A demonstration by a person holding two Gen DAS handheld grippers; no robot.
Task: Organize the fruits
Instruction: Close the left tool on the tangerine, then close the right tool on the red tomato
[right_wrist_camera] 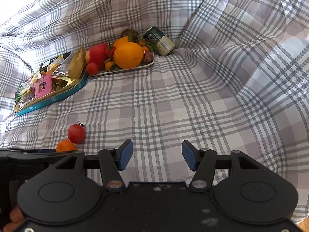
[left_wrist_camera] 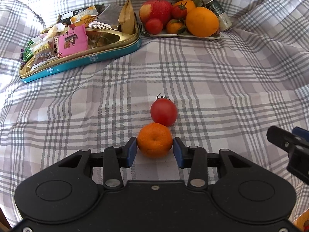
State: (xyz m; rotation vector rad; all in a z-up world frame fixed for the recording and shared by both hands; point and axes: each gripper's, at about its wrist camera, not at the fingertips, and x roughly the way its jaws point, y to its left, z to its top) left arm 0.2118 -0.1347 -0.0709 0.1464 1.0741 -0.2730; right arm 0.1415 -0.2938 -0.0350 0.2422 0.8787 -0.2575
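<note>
A small orange mandarin (left_wrist_camera: 154, 140) sits between the blue pads of my left gripper (left_wrist_camera: 155, 147). Both pads touch its sides, so the gripper is shut on it, low over the checked cloth. A red cherry tomato (left_wrist_camera: 163, 112) with a green stem lies on the cloth just beyond the mandarin and touches it. In the right wrist view the same mandarin (right_wrist_camera: 65, 146) and tomato (right_wrist_camera: 76, 133) show at the lower left. My right gripper (right_wrist_camera: 157, 154) stands open over bare cloth with nothing between its fingers. The white fruit plate (left_wrist_camera: 193, 36) at the back holds an apple, a large orange, tomatoes and mandarins.
A gold and teal tin (left_wrist_camera: 81, 61) full of snack packets stands at the back left, beside the fruit plate (right_wrist_camera: 123, 69). A green can (left_wrist_camera: 220, 15) lies behind the plate. The checked cloth (right_wrist_camera: 173, 106) rises in folds at the back and right. The right gripper's finger (left_wrist_camera: 285, 143) shows at the right edge.
</note>
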